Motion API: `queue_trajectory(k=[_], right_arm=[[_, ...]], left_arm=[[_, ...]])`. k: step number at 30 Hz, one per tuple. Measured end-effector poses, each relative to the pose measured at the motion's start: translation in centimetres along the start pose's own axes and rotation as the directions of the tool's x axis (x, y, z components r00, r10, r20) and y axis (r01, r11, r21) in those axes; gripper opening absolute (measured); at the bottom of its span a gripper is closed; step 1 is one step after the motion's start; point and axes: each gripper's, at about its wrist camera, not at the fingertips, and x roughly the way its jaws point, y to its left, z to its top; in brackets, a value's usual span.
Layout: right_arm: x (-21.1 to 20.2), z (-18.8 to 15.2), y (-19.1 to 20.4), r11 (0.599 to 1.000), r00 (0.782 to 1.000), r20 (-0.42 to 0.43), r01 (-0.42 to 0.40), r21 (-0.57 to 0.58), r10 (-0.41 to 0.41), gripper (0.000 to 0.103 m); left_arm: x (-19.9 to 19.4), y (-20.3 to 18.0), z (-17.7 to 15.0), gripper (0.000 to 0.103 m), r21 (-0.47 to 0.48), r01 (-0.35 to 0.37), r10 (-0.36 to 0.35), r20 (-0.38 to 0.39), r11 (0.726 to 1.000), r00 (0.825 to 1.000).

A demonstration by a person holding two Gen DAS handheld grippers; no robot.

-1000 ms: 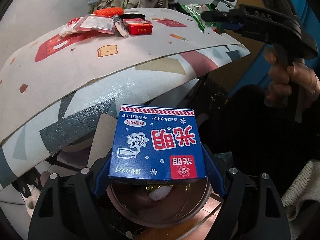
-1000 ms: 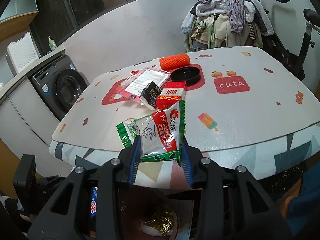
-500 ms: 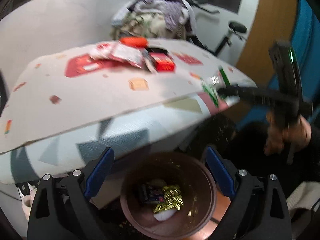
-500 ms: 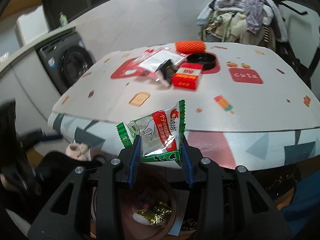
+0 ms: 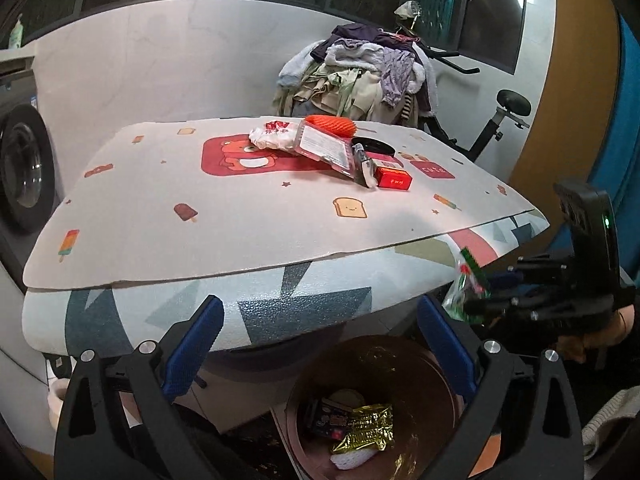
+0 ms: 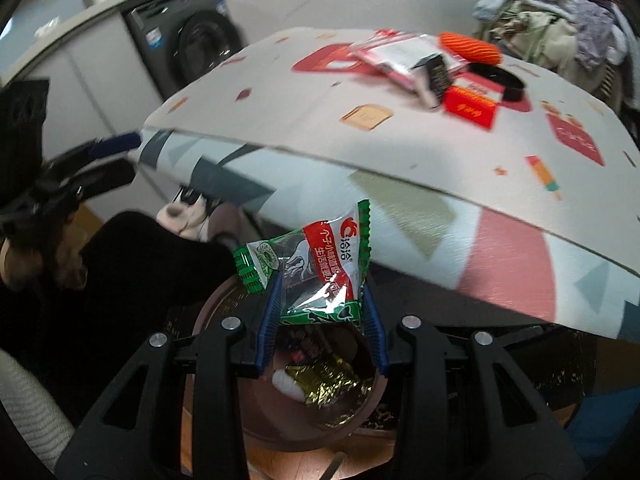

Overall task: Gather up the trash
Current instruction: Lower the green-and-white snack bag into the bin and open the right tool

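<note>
A: Is the left gripper (image 5: 316, 344) still pinching the blue carton?
B: No, it's spreading empty now; the carton's lying in the bin (image 5: 440, 364) at six o'clock.
A: And the right gripper (image 6: 322, 320)?
B: It's pinching the packet (image 6: 320, 264), hovering above the bin, probably dropping next.

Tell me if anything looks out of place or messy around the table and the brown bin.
Nothing looks spilled or damaged. The leftover trash sits in an untidy overlapping heap at the table's far side: a clear plastic packet lies partly over a small red carton, beside an orange foam net. The right gripper holds a green-and-red snack wrapper above the round brown bin.
</note>
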Motion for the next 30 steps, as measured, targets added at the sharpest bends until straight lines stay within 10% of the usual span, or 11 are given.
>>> queue_trajectory(k=[15, 22, 30], right_arm=[[4.1, -0.8, 1.6, 0.997, 0.978, -0.202, -0.054, -0.056, 0.041, 0.043], [3.8, -0.5, 1.7, 0.998, 0.984, -0.180, -0.025, -0.053, 0.015, 0.091], [1.4, -0.1, -0.5, 0.996, 0.996, -0.045, 0.075, 0.047, -0.073, 0.097]], left_arm=[[1.8, 0.5, -0.7, 0.095, -0.032, -0.018, 0.016, -0.066, 0.999, 0.998], [2.0, 0.8, -0.8, 0.095, -0.046, -0.022, 0.018, -0.076, 0.999, 0.997], [2.1, 1.2, -0.8, 0.095, -0.063, -0.031, 0.026, -0.083, 0.998, 0.996]])
